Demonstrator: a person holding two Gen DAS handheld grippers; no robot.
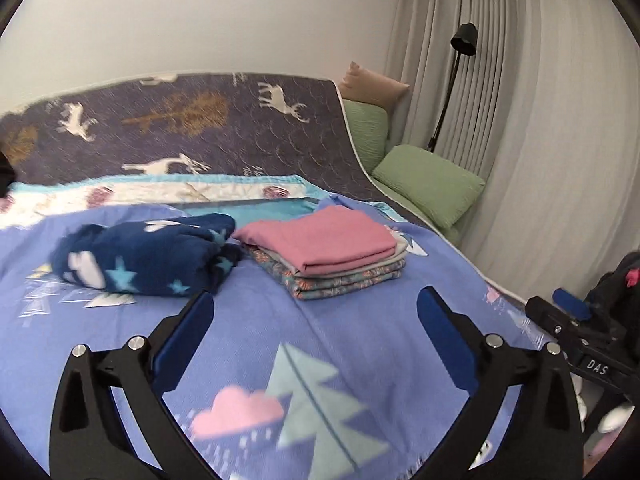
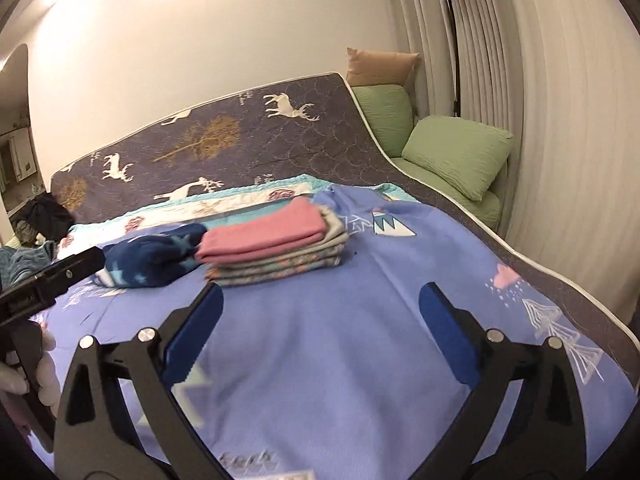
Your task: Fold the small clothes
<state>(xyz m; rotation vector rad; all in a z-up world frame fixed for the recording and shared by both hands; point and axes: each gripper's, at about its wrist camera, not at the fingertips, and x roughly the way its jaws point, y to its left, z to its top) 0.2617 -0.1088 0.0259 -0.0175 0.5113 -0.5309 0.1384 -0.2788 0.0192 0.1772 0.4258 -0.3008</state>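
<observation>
A stack of folded clothes with a pink piece on top [image 1: 320,244] [image 2: 264,236] lies on the blue printed sheet [image 1: 280,340] [image 2: 340,340]. A dark blue fleece garment with stars [image 1: 148,256] [image 2: 156,258] lies bunched just left of the stack. My left gripper [image 1: 316,304] is open and empty, hovering above the sheet in front of both. My right gripper [image 2: 322,296] is open and empty too, just in front of the stack. The right gripper's side shows at the right edge of the left wrist view [image 1: 576,320]; the left one shows at the left edge of the right wrist view [image 2: 52,280].
A purple quilt with deer [image 1: 200,128] [image 2: 240,140] covers the far side of the bed. Green pillows [image 1: 428,184] [image 2: 456,152] and a tan one [image 1: 372,84] lie by the curtain, beside a black floor lamp [image 1: 460,44]. Dark clothes [image 2: 48,216] lie at far left.
</observation>
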